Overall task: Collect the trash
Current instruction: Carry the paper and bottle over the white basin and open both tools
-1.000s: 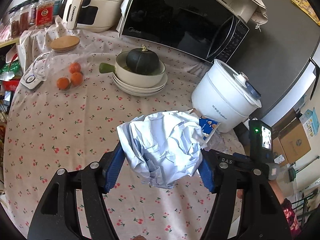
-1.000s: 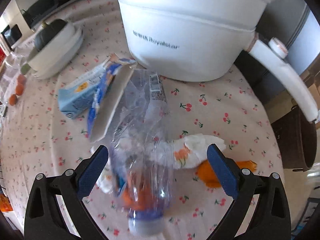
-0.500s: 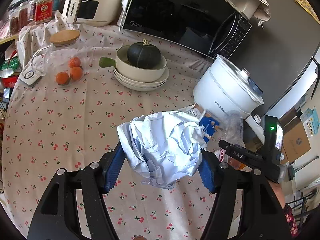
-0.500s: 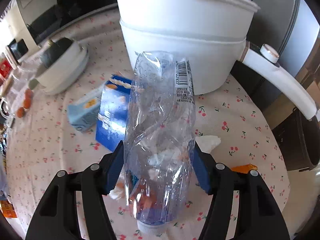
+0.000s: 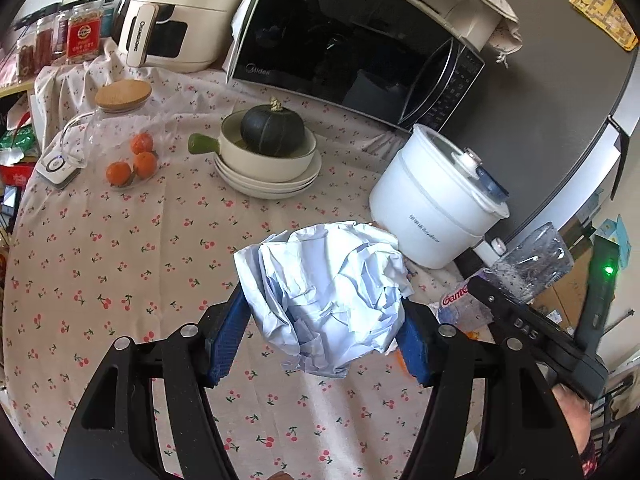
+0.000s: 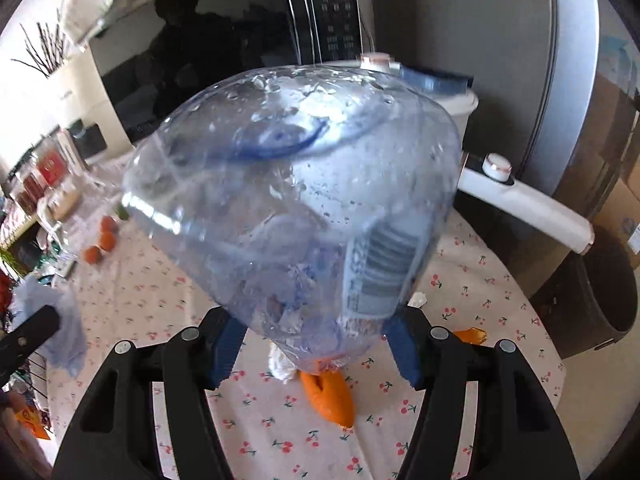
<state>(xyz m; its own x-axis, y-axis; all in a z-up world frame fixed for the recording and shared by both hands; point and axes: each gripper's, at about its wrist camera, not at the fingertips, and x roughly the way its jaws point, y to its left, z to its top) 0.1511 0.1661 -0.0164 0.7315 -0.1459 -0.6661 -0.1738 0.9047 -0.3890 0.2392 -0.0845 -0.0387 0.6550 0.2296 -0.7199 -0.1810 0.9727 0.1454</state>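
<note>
A crumpled ball of pale blue paper (image 5: 332, 300) is pinched between the blue pads of the left tool (image 5: 320, 340), held above the near middle of the table (image 5: 120, 248), which wears a cherry-print cloth. To its right, the right tool (image 6: 312, 344) clamps a crushed clear plastic bottle (image 6: 296, 208) near its neck, the base pointing away and up, clear of the cloth. Under the bottle lie an orange peel (image 6: 332, 398) and a bit of white tissue (image 6: 282, 368).

Just beyond the paper to the right stands a white electric pot (image 5: 436, 208). Farther back in the middle, a dark green squash (image 5: 273, 131) sits in a cream pan (image 5: 264, 156) on stacked plates. Three tangerines (image 5: 136, 160) lie at far left beside a cork-lidded glass jar (image 5: 112, 120). A black microwave (image 5: 352, 48) stands along the far edge.
</note>
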